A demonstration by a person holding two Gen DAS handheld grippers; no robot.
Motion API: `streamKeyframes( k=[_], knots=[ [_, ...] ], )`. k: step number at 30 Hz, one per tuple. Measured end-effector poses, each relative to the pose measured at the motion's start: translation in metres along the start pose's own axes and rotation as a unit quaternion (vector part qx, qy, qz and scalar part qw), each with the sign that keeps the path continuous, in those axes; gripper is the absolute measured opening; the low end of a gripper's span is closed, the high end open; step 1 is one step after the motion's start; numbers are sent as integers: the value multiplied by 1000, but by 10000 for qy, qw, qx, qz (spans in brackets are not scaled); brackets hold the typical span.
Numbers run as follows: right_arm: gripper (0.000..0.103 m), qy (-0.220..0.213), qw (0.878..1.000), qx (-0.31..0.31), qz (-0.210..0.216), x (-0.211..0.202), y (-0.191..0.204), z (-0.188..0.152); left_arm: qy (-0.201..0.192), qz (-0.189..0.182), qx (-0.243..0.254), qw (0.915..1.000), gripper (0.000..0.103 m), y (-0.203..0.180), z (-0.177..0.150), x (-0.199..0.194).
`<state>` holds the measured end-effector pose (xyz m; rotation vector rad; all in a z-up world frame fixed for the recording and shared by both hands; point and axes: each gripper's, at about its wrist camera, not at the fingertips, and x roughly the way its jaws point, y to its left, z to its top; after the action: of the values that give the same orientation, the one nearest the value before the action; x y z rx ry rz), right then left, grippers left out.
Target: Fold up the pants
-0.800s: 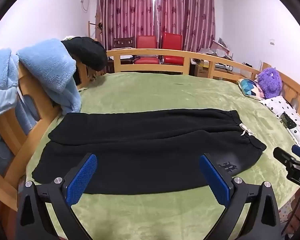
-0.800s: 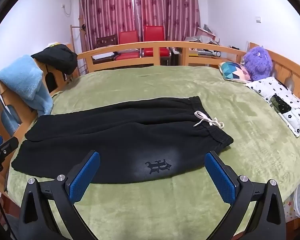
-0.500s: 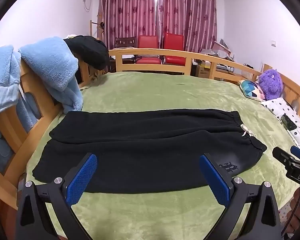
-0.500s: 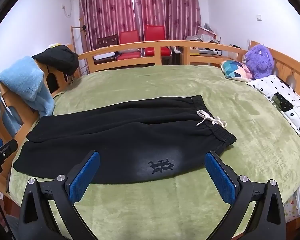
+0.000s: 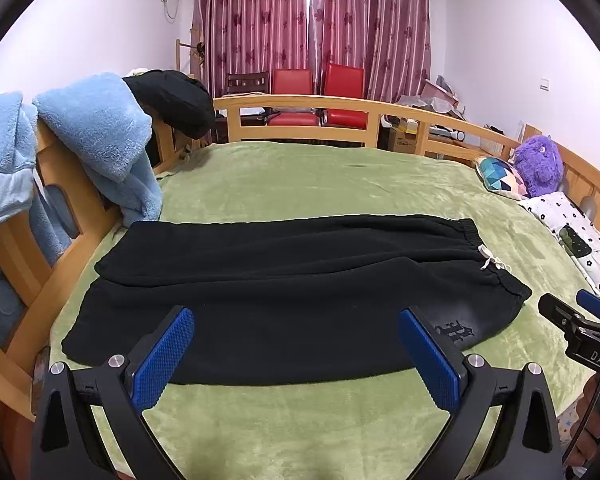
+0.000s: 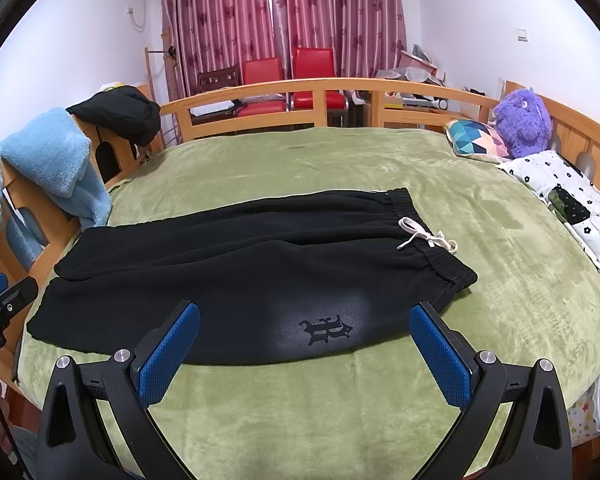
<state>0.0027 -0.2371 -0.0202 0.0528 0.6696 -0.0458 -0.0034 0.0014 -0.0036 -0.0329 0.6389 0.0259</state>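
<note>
Black pants (image 5: 284, 284) lie flat on the green bed cover (image 5: 320, 184), legs to the left, waistband with a white drawstring (image 5: 494, 262) to the right. They also show in the right wrist view (image 6: 236, 276), with the drawstring (image 6: 428, 238) and a dark logo (image 6: 326, 330). My left gripper (image 5: 296, 354) is open and empty, above the near edge of the pants. My right gripper (image 6: 304, 354) is open and empty, above the near edge close to the logo. The right gripper's tip shows at the right edge of the left wrist view (image 5: 572, 320).
A wooden rail (image 5: 340, 104) rings the bed. Light blue blankets (image 5: 100, 136) and a black garment (image 5: 172, 100) hang over the left rail. A purple plush toy (image 6: 522, 120), a patterned cushion (image 6: 476, 140) and a white floral pillow (image 6: 572, 196) lie at the right. Red chairs (image 5: 320, 92) stand behind.
Both grippers have drawn back slightly and risen a little; the pants sit slightly further off in both views. The pants have not moved and both grippers stay open.
</note>
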Motion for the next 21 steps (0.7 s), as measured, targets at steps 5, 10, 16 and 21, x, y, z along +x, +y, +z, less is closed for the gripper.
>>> streamKeyframes(
  k=[5,10,16,21],
  knots=[
    [103,-16,10000,-38,11,-1,3,-2,4,-20,11,10000,103,-1,-1,0],
    [103,-25,10000,-65,27,-3,4,-2,11,-39,12,10000,103,-1,-1,0],
    [103,-22,10000,-61,26,-3,4,-1,10,-35,-7,10000,103,1,-1,0],
    [103,-25,10000,-62,27,-3,5,-1,15,-26,-26,10000,103,2,0,-1]
  ],
)
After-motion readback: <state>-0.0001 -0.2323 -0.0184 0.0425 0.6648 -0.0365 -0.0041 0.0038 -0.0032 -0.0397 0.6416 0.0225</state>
